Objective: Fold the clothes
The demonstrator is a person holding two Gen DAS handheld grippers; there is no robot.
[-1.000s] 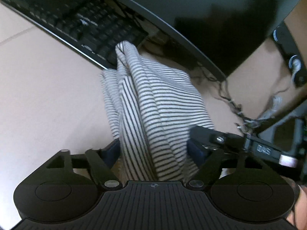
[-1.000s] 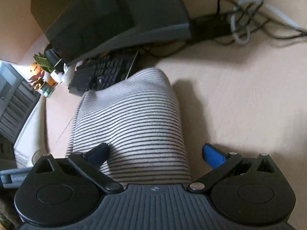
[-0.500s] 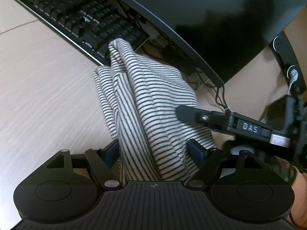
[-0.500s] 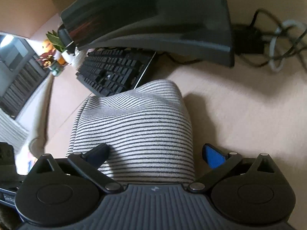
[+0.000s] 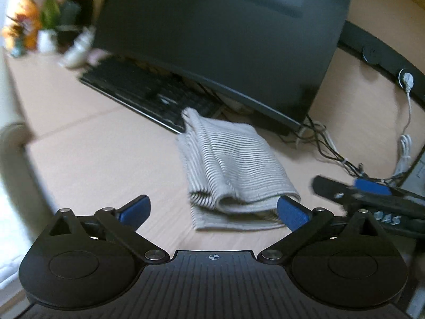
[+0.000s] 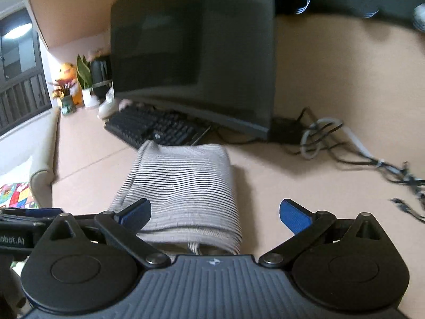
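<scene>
- The striped garment point(image 5: 233, 170) lies folded into a compact bundle on the beige tabletop point(image 5: 101, 159), centre of the left wrist view, its far end just beside or touching the black keyboard point(image 5: 148, 93) under the dark monitor point(image 5: 225, 40).
- The left gripper point(image 5: 212, 210) has its jaws opening to full width; nothing is between the blue pads, though the right-hand pad overlaps the bundle's near corner in the picture.
- The right gripper point(image 6: 215, 212) is spread wide too, grasping nothing; the cloth point(image 6: 183, 188) sits low between its fingers, and the left pad seems to hover over the fabric rather than press it, though motion blur makes this uncertain.
- Judged from the neat stack, the fold looks finished and the step in hand is letting go cleanly.
- To do it well: keep both pairs of pads wide, draw straight back and up so no pad snags the top layer, and avoid dragging the near edge.
- Mind the tangled cables point(image 6: 345, 148) at right and the keyboard behind.
</scene>
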